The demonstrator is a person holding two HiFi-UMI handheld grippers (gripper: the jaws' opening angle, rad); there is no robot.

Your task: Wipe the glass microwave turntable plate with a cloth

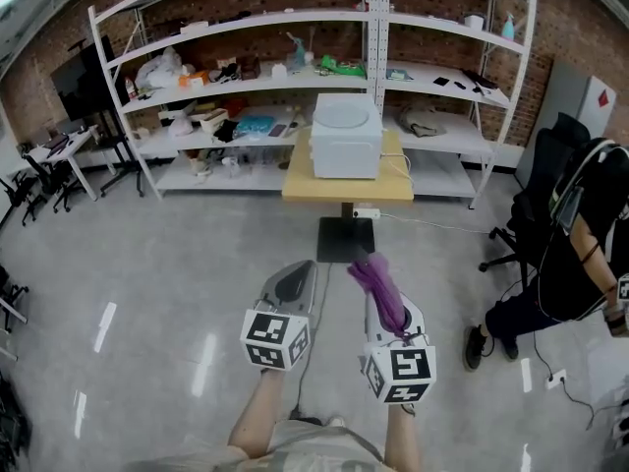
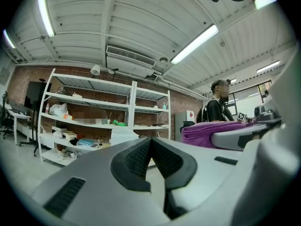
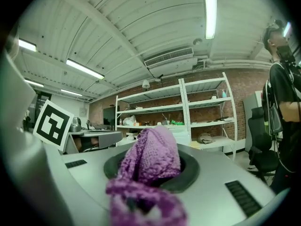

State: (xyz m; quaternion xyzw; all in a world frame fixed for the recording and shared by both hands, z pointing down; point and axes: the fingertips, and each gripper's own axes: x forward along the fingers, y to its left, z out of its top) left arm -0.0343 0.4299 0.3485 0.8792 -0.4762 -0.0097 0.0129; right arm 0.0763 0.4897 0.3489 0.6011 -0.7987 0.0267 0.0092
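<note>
Seen from well back, facing the desk (image 1: pixel 300 185) at upper centre, holding a soft, light purple cloth (image 1: pixel 381 288) pinched in the right gripper (image 1: pixel 373 271) jaws, left gripper (image 1: pixel 306 269) jaws clenched empty, and judging the glass plate (image 1: pixel 343 113), apparently atop the microwave (image 1: pixel 346 150), heavy, slippery, breakable and best steadied by its rim.

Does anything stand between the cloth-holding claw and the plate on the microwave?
Nothing visible does. Only bare floor lies between the right claw, shut on the purple cloth, and the table bearing the microwave with the round plate on top.
</note>
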